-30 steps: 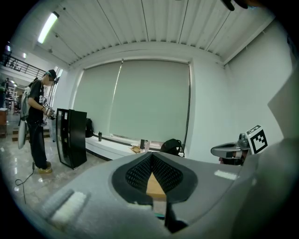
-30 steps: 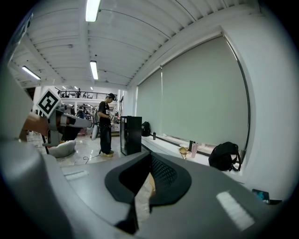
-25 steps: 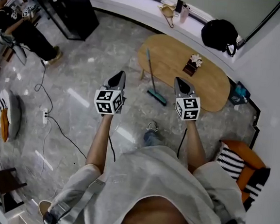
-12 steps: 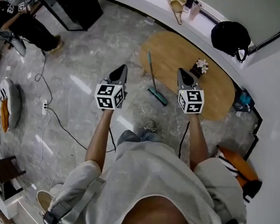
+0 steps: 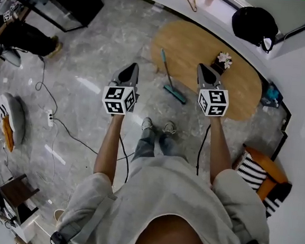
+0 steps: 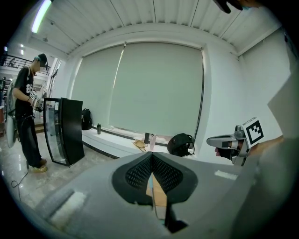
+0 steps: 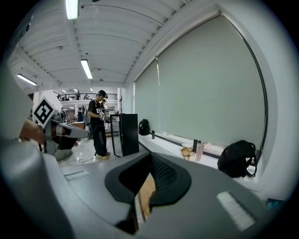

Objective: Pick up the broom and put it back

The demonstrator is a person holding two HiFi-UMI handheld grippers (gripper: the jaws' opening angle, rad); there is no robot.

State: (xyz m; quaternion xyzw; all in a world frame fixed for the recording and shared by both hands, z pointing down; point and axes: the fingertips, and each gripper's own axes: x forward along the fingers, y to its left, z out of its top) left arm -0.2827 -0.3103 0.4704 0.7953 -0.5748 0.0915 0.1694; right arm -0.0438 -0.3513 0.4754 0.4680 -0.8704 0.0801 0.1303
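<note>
So both grippers are just held out in front at about the same height, neither one carrying anything. The left gripper point(image 5: 129, 69) has its jaws closed up, pads meeting at the tip, and all you see through the little slit lower down is a strip of the wooden table. The right gripper point(image 5: 204, 69) is the same deal: jaws fully together, nothing pinched in them. The broom point(image 5: 169, 83) sits on the marble floor out ahead, and from the head view it lands right between the two grippers, clear of both. Its teal head is down on the floor and the thin handle slants up to the near edge of the oval wooden table point(image 5: 191, 42), looks propped against it. On the table there's a small flower arrangement point(image 5: 222, 59), just past the right gripper's tip. A black backpack point(image 5: 255, 24) sits on the white ledge behind the table. Off to the left there's a black cabinet point(image 5: 67, 0), another person point(image 5: 24, 37) standing near it, and a power strip point(image 5: 50, 118) with its cable trailing over the floor. A striped cushion point(image 5: 251, 174) is by the wall on the right.
</note>
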